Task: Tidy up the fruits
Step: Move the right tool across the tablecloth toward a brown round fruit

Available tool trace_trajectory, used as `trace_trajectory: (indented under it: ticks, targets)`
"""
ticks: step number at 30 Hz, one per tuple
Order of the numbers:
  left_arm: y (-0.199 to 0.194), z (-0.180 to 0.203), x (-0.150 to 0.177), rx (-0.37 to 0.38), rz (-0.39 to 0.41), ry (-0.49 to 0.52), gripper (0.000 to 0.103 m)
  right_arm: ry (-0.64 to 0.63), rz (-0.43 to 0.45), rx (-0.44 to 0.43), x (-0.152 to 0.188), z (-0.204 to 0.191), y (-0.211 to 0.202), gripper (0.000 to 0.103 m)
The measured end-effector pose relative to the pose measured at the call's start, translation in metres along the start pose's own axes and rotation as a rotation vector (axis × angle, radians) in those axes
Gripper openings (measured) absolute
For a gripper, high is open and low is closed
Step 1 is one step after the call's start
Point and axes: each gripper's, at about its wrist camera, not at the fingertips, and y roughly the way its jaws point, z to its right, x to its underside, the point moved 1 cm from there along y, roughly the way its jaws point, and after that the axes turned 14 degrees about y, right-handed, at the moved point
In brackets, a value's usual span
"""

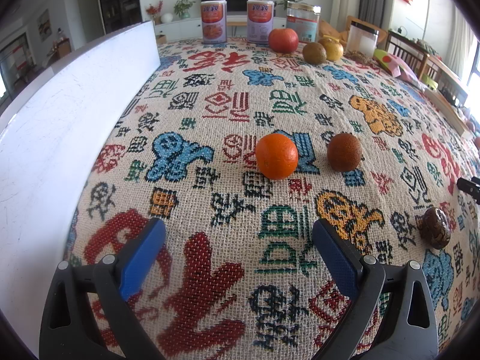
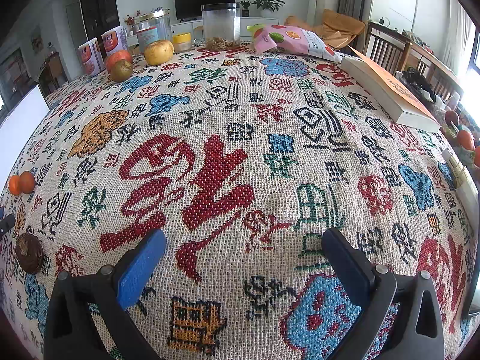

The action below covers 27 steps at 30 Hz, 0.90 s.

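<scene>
Across the patterned tablecloth [image 1: 228,105], a white board [image 1: 60,114] walls off nine o'clock. At twelve o'clock stand two cans [image 1: 213,21], an apple [image 1: 283,40] and two duller fruits [image 1: 314,53]. Ahead of the left gripper [image 1: 238,234], jaws wide and empty, sit an orange [image 1: 276,156] and brown fruit [image 1: 343,152], apart. Right gripper [image 2: 244,244] gapes over bare cloth; a book [image 2: 390,96] lies along two o'clock's edge.

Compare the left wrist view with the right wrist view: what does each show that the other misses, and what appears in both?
Only the left wrist view shows the left gripper, open. Only the right wrist view shows the right gripper, open, a book and a snack bag. Both show the orange, the red apple and the patterned tablecloth.
</scene>
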Motion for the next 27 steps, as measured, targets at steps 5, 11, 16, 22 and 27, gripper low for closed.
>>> trace_trajectory:
  ticks: [5,11,16,22,27]
  targets:
    - [0.0,0.0,0.0,0.0,0.0,0.0,0.099,-0.004,0.002,0.008,0.001,-0.001,0.0,0.103]
    - [0.001,0.0,0.0,0.001,0.0,-0.002,0.1,-0.012,0.023,0.05,0.002,-0.004,-0.004,0.103]
    - [0.001,0.0,0.0,0.001,-0.001,-0.002,0.1,0.002,0.1,0.189,0.004,-0.014,-0.034,0.103]
    - [0.001,-0.001,0.0,0.001,-0.001,-0.002,0.1,-0.118,0.2,0.248,0.001,-0.051,-0.086,0.103]
    - [0.001,-0.001,0.0,0.002,-0.001,-0.002,0.1,-0.181,0.263,0.268,-0.003,-0.075,-0.118,0.103]
